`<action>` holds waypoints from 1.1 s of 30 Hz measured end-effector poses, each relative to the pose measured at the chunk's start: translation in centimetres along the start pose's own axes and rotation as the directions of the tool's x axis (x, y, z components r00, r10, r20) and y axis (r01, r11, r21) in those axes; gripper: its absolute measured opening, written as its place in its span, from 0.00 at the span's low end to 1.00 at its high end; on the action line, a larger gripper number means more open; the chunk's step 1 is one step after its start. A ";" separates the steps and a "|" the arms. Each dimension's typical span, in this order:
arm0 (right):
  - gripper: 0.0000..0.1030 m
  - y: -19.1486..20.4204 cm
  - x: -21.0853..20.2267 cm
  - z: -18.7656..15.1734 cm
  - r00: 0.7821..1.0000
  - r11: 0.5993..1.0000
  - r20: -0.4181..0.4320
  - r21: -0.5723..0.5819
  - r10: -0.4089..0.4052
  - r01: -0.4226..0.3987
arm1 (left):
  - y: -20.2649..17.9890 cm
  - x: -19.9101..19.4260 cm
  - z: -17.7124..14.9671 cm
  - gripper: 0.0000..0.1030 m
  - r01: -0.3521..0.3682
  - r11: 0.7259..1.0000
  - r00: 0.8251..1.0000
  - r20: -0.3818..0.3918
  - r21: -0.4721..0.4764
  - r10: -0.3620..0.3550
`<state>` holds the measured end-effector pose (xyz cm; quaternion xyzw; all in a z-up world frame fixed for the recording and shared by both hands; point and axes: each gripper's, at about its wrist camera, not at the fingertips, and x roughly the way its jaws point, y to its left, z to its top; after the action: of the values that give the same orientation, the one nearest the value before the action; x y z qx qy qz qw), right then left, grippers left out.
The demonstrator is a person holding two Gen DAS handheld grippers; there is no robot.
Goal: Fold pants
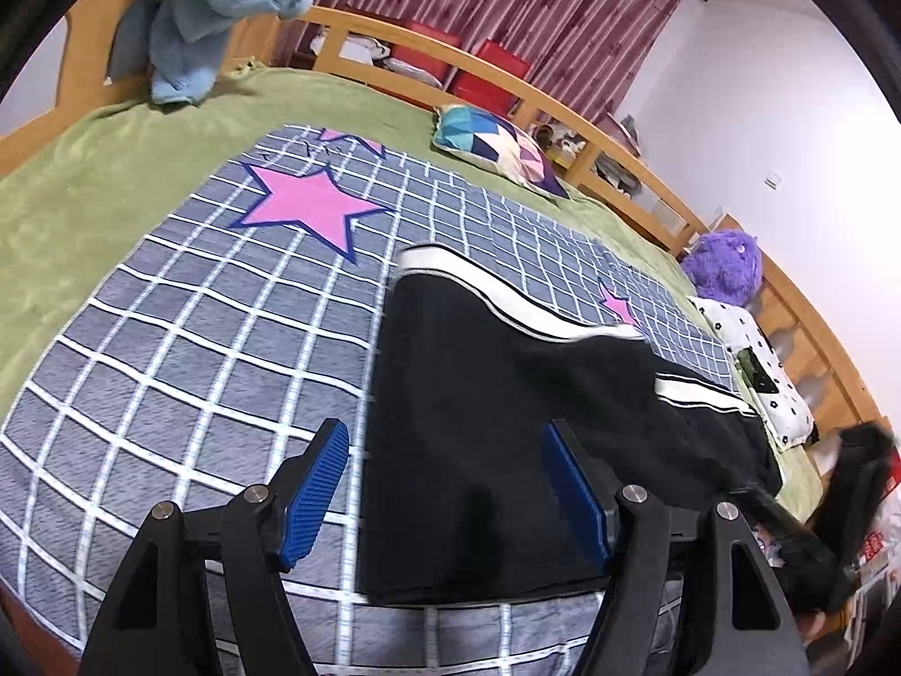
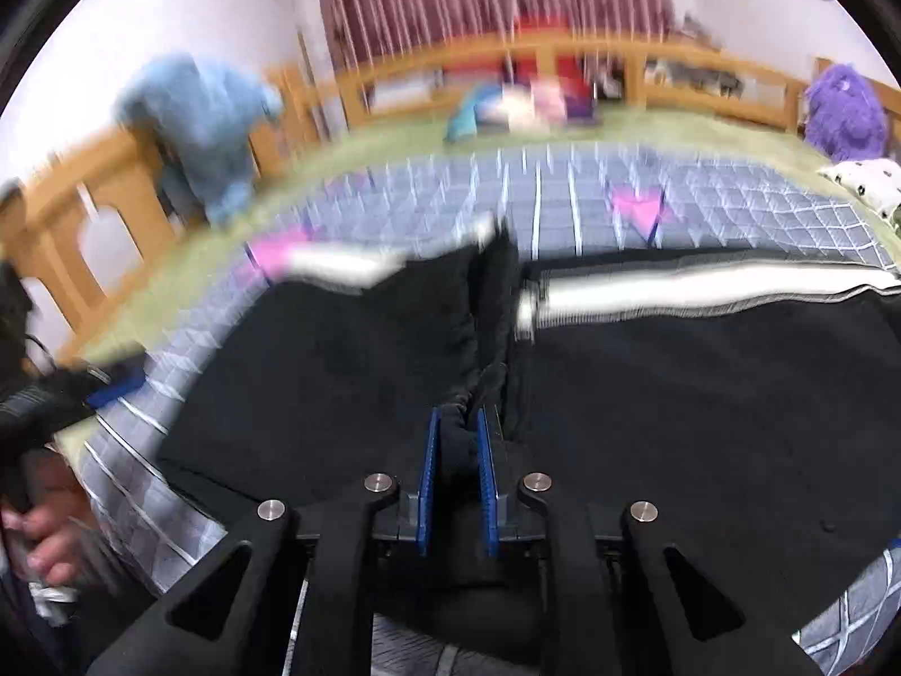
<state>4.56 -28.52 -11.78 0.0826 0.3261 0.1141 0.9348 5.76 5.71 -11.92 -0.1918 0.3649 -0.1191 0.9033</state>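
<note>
Blue fleece, one light-blue garment [image 1: 219,5], hangs over the wooden bed rail at eleven o'clock, then one grey checked blanket [image 1: 186,304] with three pink stars, one patchwork cushion [image 1: 495,149] at one o'clock, and one purple plush toy [image 1: 726,267] at three o'clock. The one pair of black pants [image 1: 495,439] with white side stripes lies on the blanket. The left tongs [image 1: 445,487] are spread wide above the pants' near-left edge, holding nothing, while the right tongs [image 2: 457,473] are nearly pressed together, pinching a bunched fold of the pants.
</note>
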 end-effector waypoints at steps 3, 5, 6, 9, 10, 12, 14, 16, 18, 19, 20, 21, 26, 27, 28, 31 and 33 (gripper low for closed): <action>0.13 -2.4 -1.6 -0.5 0.995 0.984 0.021 0.150 0.096 -0.098 | 0.5 0.2 -0.1 0.67 0.024 0.999 1.000 -0.010 -0.021 -0.025; 0.14 -2.5 0.0 -1.4 0.995 0.989 -0.078 0.136 0.069 -0.058 | 0.7 0.7 -0.1 0.67 0.028 0.999 0.999 -0.037 -0.031 -0.029; 0.17 -2.2 1.3 -2.4 0.988 0.994 -0.151 0.107 0.040 -0.023 | 0.7 1.0 -0.1 0.67 0.025 0.999 0.998 -0.050 -0.033 -0.027; 0.31 -1.4 1.5 -3.3 0.984 1.000 -0.179 0.026 0.003 0.001 | 0.6 2.1 -0.4 0.67 0.006 1.000 0.994 -0.107 -0.016 -0.008; 0.35 -0.9 1.0 -3.0 0.986 1.000 -0.168 -0.012 -0.012 0.010 | 0.6 2.5 -0.6 0.67 -0.006 1.000 0.992 -0.125 -0.009 0.005; 0.43 -0.6 0.1 -1.7 0.992 0.999 -0.126 -0.035 -0.018 0.014 | 0.6 2.8 -1.0 0.67 -0.018 1.000 0.990 -0.138 -0.001 0.017; 0.45 -0.2 0.1 0.1 0.997 0.999 -0.082 -0.043 -0.014 0.010 | 0.8 3.1 -1.1 0.67 -0.028 1.000 0.989 -0.143 -0.003 0.027; 0.45 0.3 1.6 2.0 0.998 0.998 -0.067 -0.069 -0.013 0.008 | 1.1 3.2 -1.0 0.67 -0.040 0.999 0.989 -0.145 -0.018 0.037; 0.45 0.8 3.5 3.6 0.998 0.995 -0.055 -0.098 -0.025 0.020 | 1.7 3.3 -0.8 0.67 -0.038 0.998 0.989 -0.148 -0.052 0.030; 0.45 0.9 4.6 4.3 0.998 0.994 -0.060 -0.108 -0.030 0.023 | 2.0 3.3 -0.7 0.67 -0.032 0.997 0.989 -0.147 -0.072 0.021; 0.45 0.9 5.9 4.8 0.997 0.993 -0.070 -0.115 -0.040 0.032 | 2.2 3.4 -0.6 0.67 -0.029 0.996 0.989 -0.147 -0.081 0.017; 0.34 0.6 7.2 5.0 0.993 0.991 -0.097 -0.119 -0.070 0.058 | 2.4 3.4 -0.5 0.67 -0.029 0.996 0.989 -0.145 -0.088 0.016; 0.05 -1.1 8.2 5.7 0.994 0.990 -0.080 -0.125 -0.069 0.059 | 2.6 3.8 -0.7 0.67 -0.041 0.996 0.987 -0.156 -0.076 0.028; 0.05 -2.5 7.8 6.0 0.997 0.999 -0.077 -0.046 -0.015 0.011 | 2.6 3.8 -0.7 0.67 -0.033 0.997 0.987 -0.156 -0.075 0.021; 0.05 -3.8 8.2 6.0 0.994 0.999 -0.108 0.035 0.026 -0.022 | 2.6 3.9 -0.8 0.67 -0.028 0.997 0.987 -0.158 -0.073 0.016; 0.16 -4.3 10.7 4.8 0.975 0.999 -0.215 -0.001 -0.048 0.048 | 2.4 4.3 -0.8 0.67 -0.036 0.997 0.985 -0.172 -0.071 0.024; 0.28 -3.8 10.3 4.4 0.971 0.997 -0.227 -0.039 -0.079 0.072 | 2.2 4.1 -0.8 0.67 -0.024 0.997 0.986 -0.167 -0.073 0.012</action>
<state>15.79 -29.79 -15.30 0.0424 0.4327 0.0923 0.8958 8.26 5.99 -15.91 -0.2113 0.4450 -0.1129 0.8629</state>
